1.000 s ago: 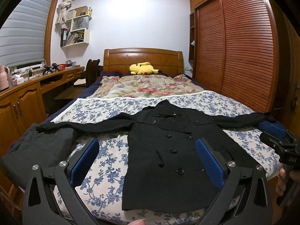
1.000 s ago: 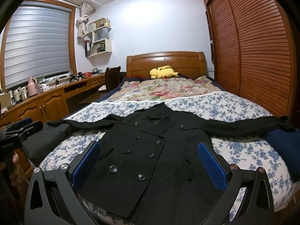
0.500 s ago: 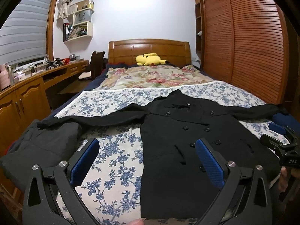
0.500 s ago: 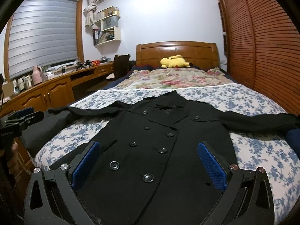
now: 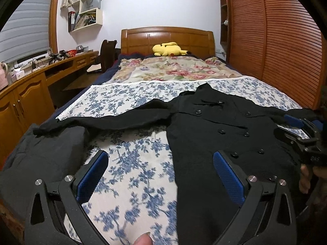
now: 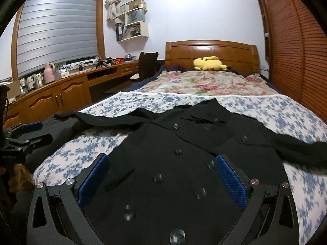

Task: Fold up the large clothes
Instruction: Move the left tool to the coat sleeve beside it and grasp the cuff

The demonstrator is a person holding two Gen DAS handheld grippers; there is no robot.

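The black coat [image 5: 214, 134] lies flat on the bed [image 5: 132, 163], front side up with its buttons showing, collar toward the headboard [image 5: 167, 38] and both sleeves spread out to the sides. It rests on the blue-flowered sheet [image 5: 126, 102].

The left claw [image 5: 161, 175] hovers over the bottom end of the bed with its two blue pads wide apart and nothing between them. The left edge of the coat body runs up between its fingers; the right finger is above the black cloth, the left finger above the bare sheet. One sleeve stretches to the left, its cuff lying on a dark grey garment [image 5: 40, 155] at the bed's corner.

The right claw [image 6: 163, 177] is also spread open and empty, and it hangs directly over the lower front of the coat, cloth under both fingers. Whether it touches the cloth I cannot tell.

A yellow plush toy [image 6: 209, 63] lies near the headboard. The wooden bench [image 6: 61, 89] stands along the window wall.
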